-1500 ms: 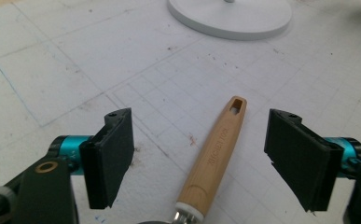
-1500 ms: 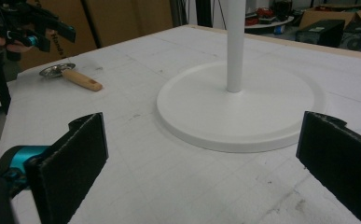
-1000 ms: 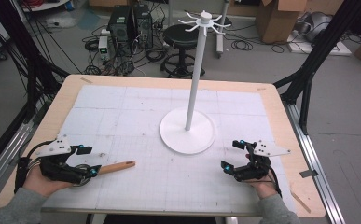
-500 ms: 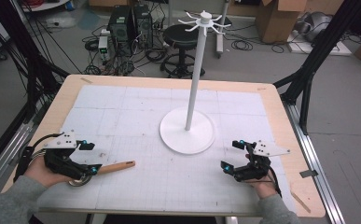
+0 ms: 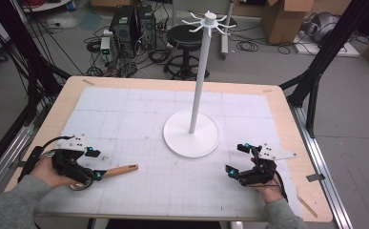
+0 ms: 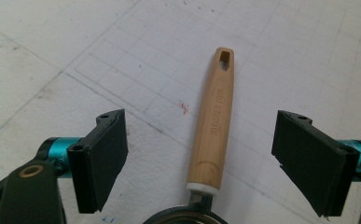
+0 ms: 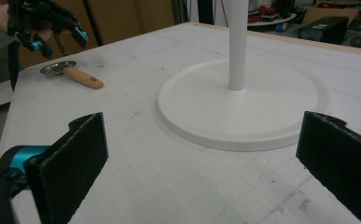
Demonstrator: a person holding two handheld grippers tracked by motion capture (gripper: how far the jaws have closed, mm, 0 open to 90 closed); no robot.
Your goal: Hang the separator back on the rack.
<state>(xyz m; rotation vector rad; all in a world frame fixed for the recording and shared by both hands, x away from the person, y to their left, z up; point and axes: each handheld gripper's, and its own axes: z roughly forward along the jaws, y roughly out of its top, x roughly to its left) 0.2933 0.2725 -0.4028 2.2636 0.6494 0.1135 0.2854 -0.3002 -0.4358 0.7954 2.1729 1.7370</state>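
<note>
A: Where is the left hand-held gripper (image 5: 96, 164) right now?

B: At the near left of the desk (image 5: 277, 102), low over a small utensil with a wooden handle (image 6: 213, 121). Its jaws stand wide apart, one on either side of the handle, and neither pad touches the wood. They have just eased in a little, with the handle between them.

A: And the utensil itself?

B: It lies flat on the white gridded mat (image 5: 139, 109). The handle points toward the right, to the white stand (image 5: 191, 131), and its round metal head (image 7: 57, 68) sits under the gripper's body at the near end.

A: The other side?

B: The right hand-held gripper (image 5: 237, 160) is at the near right, just beside the stand's round base. Its jaws are also spread wide with nothing between them.

A: The stand?

B: Upright at mid-desk, a tall pole with hooks on top.
</note>
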